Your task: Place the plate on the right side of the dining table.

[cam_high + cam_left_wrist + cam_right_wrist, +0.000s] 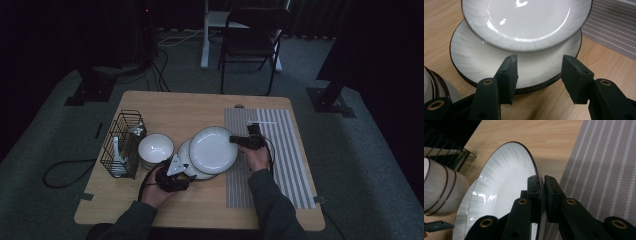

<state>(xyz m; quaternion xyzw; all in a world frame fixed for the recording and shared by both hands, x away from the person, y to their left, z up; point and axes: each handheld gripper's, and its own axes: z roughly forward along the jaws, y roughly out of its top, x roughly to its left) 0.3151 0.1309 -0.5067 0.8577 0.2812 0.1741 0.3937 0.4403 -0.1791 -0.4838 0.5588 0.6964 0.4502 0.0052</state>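
Left forearm: comes in from the table's near edge, angled inward.
Left hand (156,192): wrapped around its gripper, near the near edge.
Left gripper (539,78): jaws apart, nothing between the pads.
Right forearm: reaches from the near edge toward the table's middle.
Right gripper (541,195): jaws clamped on a plate (506,185) rim.

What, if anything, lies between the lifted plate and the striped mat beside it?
Nothing visible. The right tool pinches the rim of the top plate, tilted off the plate stack; the striped mat beside it lies bare.
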